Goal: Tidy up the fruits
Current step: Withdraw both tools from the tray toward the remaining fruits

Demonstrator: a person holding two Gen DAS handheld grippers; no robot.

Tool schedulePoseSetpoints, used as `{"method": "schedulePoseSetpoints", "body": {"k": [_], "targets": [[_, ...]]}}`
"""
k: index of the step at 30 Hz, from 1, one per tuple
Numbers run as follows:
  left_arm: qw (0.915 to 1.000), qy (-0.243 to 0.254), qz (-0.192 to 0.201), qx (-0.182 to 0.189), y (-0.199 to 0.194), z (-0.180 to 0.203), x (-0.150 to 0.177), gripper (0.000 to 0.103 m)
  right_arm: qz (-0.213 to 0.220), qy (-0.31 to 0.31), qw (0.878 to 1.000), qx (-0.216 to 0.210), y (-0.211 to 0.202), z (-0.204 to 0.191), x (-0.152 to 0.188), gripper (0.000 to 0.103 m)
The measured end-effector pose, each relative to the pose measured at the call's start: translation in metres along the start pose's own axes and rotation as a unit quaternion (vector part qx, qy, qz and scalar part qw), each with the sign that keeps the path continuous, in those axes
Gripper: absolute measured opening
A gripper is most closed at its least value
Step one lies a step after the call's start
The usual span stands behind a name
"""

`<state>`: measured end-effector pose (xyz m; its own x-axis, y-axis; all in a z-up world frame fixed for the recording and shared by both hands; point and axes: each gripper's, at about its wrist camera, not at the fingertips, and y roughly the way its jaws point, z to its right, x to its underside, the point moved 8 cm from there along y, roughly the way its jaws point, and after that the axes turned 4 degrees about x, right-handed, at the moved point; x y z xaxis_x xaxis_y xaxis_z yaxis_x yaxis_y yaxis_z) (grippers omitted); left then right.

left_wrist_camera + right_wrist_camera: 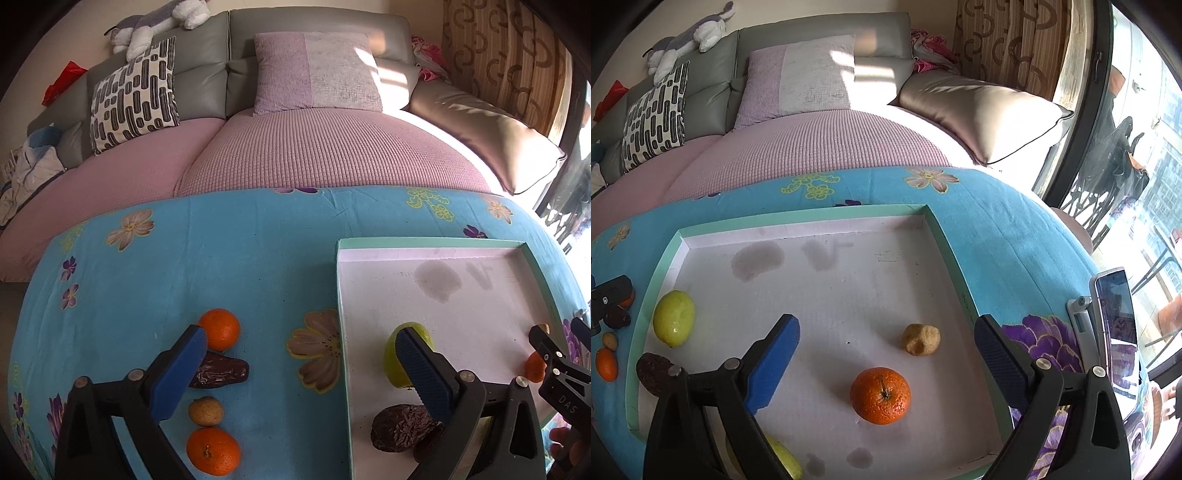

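- The tray (945, 254) is the landmark: a shallow white box with a mint rim, lying on the blue flowered cloth (229, 251).
- Left of the tray, four fruits lie loose on the cloth: an orange (219, 328) farthest out, a date (221, 373) next, a small tan fruit (205, 410), and a second orange (213, 451) nearest the camera.
- The left gripper (299, 373) is spread wide and holds nothing. It straddles the tray's left rim, with one pad over the date and the other over a green fruit (402, 354) inside the tray.
- The date's long axis runs left to right, across the gripper's reach; it is dark, wrinkled and glossy.
- The left gripper is much the nearer to the loose fruits, so I judge the next pick is its job.
- The right gripper (886, 347) hangs over the tray's near half, also wide open and empty.
- Between its pads lie an orange (880, 395) with its stem up and a rough tan fruit (921, 339).
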<state>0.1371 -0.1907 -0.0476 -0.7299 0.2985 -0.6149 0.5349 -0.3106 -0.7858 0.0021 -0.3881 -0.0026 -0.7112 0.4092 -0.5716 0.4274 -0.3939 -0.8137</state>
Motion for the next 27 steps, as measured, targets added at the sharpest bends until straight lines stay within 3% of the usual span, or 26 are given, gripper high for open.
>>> {"method": "schedulePoseSetpoints", "body": {"k": [14,27], "targets": [[1.0000,-0.004,-0.001,-0.008,-0.012,-0.031,0.015,0.103,0.011,-0.017,1.000,-0.017,-0.012,-0.023,-0.001,0.096],[0.9986,-0.043,0.002,-0.030,-0.023,-0.091,0.035,0.103,0.031,-0.060,0.993,-0.094,-0.036,-0.088,0.005,0.096]]}}
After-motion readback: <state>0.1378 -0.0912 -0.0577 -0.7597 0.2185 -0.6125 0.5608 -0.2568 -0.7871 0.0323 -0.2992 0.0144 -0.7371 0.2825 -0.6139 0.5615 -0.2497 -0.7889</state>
